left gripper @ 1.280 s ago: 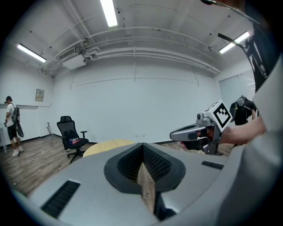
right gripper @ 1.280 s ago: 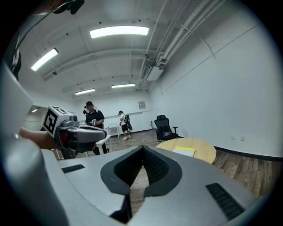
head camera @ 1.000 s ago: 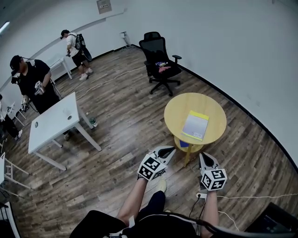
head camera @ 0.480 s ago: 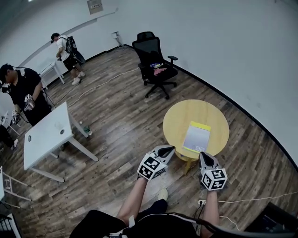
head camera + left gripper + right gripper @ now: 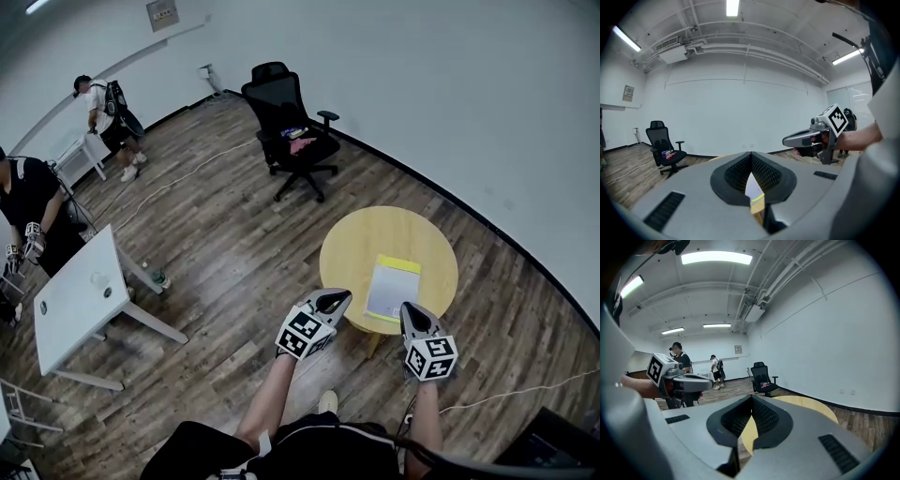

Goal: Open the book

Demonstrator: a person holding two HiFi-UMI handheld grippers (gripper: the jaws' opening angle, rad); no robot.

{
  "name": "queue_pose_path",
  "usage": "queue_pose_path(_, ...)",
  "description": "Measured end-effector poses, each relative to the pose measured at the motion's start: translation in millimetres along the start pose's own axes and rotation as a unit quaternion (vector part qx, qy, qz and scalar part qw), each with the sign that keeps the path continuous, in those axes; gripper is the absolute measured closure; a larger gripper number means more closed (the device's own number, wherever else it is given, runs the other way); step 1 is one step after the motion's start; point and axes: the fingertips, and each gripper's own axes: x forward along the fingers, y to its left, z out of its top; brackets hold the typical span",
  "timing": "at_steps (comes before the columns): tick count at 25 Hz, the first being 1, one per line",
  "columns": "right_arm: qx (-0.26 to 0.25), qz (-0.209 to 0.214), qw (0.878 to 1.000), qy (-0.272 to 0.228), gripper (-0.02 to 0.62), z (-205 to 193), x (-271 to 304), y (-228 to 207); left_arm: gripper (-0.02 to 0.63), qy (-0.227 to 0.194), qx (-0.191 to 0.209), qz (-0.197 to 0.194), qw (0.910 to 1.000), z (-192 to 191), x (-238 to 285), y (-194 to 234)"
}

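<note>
A closed book [image 5: 392,286] with a pale cover and a yellow strip at its far end lies on a round yellow table [image 5: 361,239]. My left gripper [image 5: 337,297] hovers at the table's near edge, left of the book, with its jaws together and nothing in them. My right gripper [image 5: 410,309] is just short of the book's near right corner, also shut and empty. In the left gripper view, a sliver of the book [image 5: 753,190] shows below the closed left gripper [image 5: 751,157]. In the right gripper view, the table top [image 5: 811,405] lies past the closed right gripper [image 5: 751,399].
A black office chair [image 5: 286,127] stands beyond the table. A white rectangular table [image 5: 75,300] is at the left, with two people [image 5: 23,206] near the far left wall. A cable [image 5: 525,389] runs over the wooden floor at the right. The curved white wall [image 5: 487,131] lies behind the table.
The round table and book have come nearer: both grippers have advanced from short of the table to its near edge. Their jaws stay shut.
</note>
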Motion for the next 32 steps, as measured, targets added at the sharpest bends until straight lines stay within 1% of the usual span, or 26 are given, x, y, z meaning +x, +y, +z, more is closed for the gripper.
queue_pose_path(9,0.001,-0.016,1.000,0.011,0.591,1.1,12.4,-19.3,0.604,0.005,-0.006,-0.023,0.9997,-3.1,27.6,5.4)
queue_pose_path(19,0.002,-0.004,0.999,0.032,0.591,-11.6,36.2,-37.6,0.606,0.019,-0.022,-0.014,0.9995,-17.6,51.1,19.5)
queue_pose_path(26,0.016,0.009,0.998,0.061,0.591,-37.3,44.6,-44.1,0.606,0.041,-0.049,-0.013,0.9979,-44.8,61.2,14.6)
queue_pose_path(32,0.038,0.020,0.995,0.093,0.591,-75.9,47.5,-39.8,0.606,0.069,-0.084,-0.006,0.9940,-83.4,60.8,9.1)
